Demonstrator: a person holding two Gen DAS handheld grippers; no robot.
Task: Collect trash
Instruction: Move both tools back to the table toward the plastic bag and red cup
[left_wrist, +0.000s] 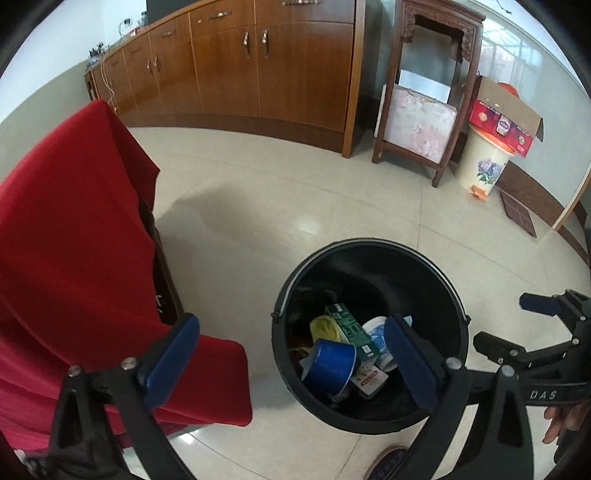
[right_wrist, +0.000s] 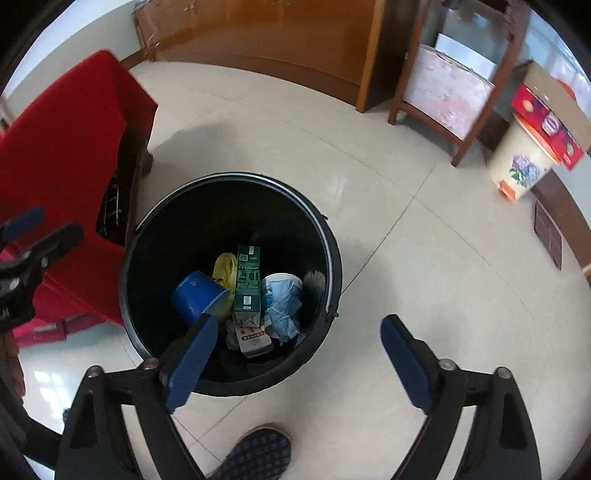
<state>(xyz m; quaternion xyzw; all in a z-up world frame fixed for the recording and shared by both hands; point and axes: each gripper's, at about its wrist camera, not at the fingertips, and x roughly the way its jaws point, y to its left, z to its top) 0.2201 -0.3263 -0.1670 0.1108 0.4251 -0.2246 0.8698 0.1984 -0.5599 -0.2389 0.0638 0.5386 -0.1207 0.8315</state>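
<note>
Both tools share one build: the left gripper (left_wrist: 288, 363) and right gripper (right_wrist: 299, 363) have matte black angular frames with triangular cut-outs, silver round screws at the joints, and flat blue pads (right_wrist: 190, 363) lining the fingers. White letters "DAS" mark one black arm. Bare skin shows on a hand (left_wrist: 563, 419), and a dark patterned slipper (right_wrist: 255, 456) covers a foot.

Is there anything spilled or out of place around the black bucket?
Nothing spilled: the trash lies inside the black bucket, and the floor around it looks clean. Only the red cardboard box sits oddly, tilted atop the flowered bin.
</note>
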